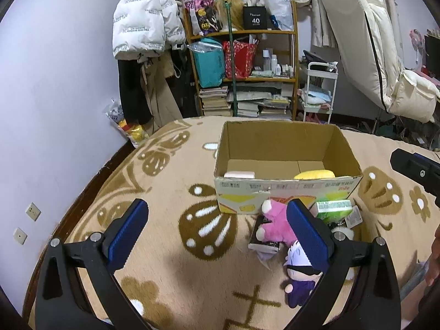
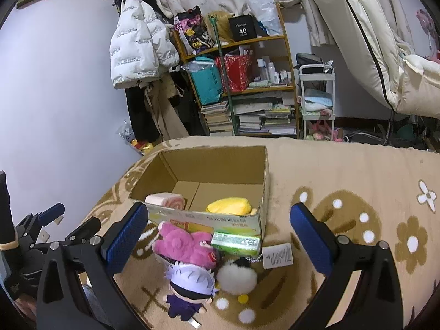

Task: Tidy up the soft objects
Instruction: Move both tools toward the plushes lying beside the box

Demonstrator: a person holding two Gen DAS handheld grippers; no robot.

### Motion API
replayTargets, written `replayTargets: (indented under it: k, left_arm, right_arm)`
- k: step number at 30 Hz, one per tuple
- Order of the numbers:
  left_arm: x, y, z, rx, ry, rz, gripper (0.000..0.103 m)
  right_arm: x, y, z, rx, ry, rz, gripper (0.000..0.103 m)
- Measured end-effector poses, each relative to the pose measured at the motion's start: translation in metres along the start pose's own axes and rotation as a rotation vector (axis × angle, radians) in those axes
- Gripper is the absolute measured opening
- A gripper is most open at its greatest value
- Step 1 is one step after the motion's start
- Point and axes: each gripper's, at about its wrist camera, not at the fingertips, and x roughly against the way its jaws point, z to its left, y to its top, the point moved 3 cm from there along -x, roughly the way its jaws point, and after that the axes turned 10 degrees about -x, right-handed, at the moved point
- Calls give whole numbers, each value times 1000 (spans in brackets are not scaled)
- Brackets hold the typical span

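Note:
An open cardboard box (image 1: 286,187) (image 2: 261,181) stands on a patterned beige blanket. Inside lie a pink roll-cake plush (image 2: 167,200) (image 1: 239,175) and a yellow plush (image 2: 229,206) (image 1: 315,174). In front of the box lie a pink plush (image 2: 187,243) (image 1: 275,225), a white-haired doll in purple (image 2: 189,286) (image 1: 299,272), a white fluffy ball (image 2: 236,276) and a green packet (image 2: 236,243) (image 1: 334,209). My left gripper (image 1: 217,233) is open and empty, left of the pile. My right gripper (image 2: 220,244) is open and empty, above the pile.
The blanket (image 1: 170,247) covers a bed whose left edge meets a wall. A cluttered bookshelf (image 1: 242,68), hanging coats (image 1: 148,27) and a white cart (image 1: 319,90) stand beyond. A paper tag (image 2: 277,255) lies by the packet. The other gripper shows at the right edge (image 1: 415,170).

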Motion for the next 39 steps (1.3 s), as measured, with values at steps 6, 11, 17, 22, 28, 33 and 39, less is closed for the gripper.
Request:
replayTargets:
  k: [6,11,17,22,28,33,39]
  left_arm:
    - [-14,-6,-5,-1,-10,37,100]
    - [-24,-9,-9,1,-11,44,100]
    - [-35,-13,-18,-6,-27,46,100]
    - [-40,-15,-30,-31,-36,33,100]
    - [-49,-20,-43,-58,-65,57,100]
    - [-56,-24,-54,-81,-71,78,100]
    - [-67,-30,-64,-105,-78,106,100]
  right_arm:
    - [-13,-5,-2,15,-20,62,103]
    - [-26,-13,-7,16,-47,107,103]
    - [-42,-19,-16,-9,-71,172,103]
    - [-52,-23,-27,-51,-81,213,103]
    - [-63,-30,-33,-78,-103,265,103]
    - [-75,-36,-39,-104,-119,306,103]
    - [-87,-44,-48,-143,-138,360,103]
